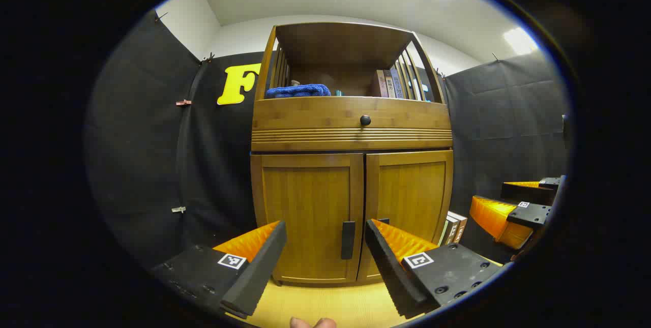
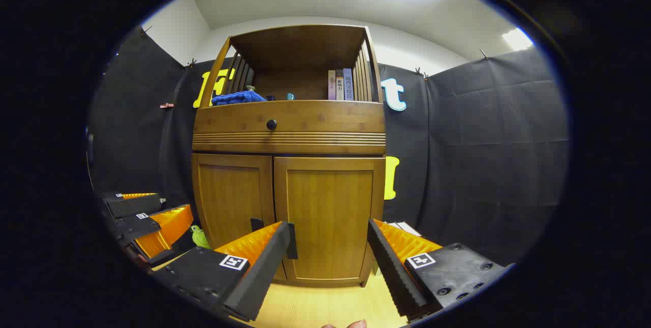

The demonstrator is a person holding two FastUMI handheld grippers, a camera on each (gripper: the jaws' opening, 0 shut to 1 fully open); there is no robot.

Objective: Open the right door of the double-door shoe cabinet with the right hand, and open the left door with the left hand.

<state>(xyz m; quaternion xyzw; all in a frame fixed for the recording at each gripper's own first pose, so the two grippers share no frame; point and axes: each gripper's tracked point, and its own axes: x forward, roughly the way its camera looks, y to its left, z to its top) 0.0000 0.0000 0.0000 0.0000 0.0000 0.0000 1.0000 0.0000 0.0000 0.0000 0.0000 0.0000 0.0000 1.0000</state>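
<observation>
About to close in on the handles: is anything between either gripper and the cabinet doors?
Nothing visible. Bare floor lies between the open left gripper and the left door handle, and between the open right gripper and the right door.

Right door handle [image 2: 291, 240] half-hidden behind tongs' finger [image 2: 264, 262].
</observation>
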